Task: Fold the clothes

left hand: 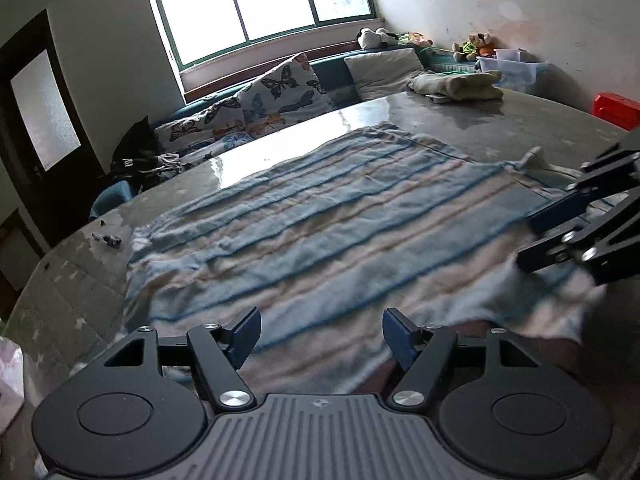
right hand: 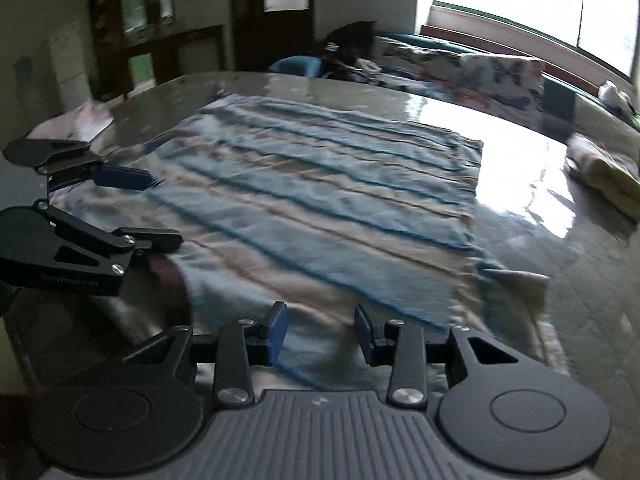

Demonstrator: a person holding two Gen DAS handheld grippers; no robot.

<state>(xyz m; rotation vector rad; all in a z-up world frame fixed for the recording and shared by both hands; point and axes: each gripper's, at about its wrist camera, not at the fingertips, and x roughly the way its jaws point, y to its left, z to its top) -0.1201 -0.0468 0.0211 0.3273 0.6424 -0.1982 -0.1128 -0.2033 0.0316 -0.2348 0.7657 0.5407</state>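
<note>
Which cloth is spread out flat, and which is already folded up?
The blue striped towel lies spread flat near both grippers. The pale yellowish cloth at the table's far side is the folded bundle.

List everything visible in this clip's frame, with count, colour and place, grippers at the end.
striped towel: 1, light blue with beige and darker blue stripes, spread flat on the table, near edge under both grippers
table: 1, glossy grey, fills most of both views
folded cloth: 1, pale yellow-green, far side of the table
butterfly cushions: at least 2, white with coloured butterflies, on the bench under the window
grey cushion: 1, beside them
plush toys: several, mixed colours, far corner
plastic box: 1, clear, far corner
red box: 1, right edge
left gripper: black with blue pads, open over the towel's near edge
right gripper: same, open
</note>
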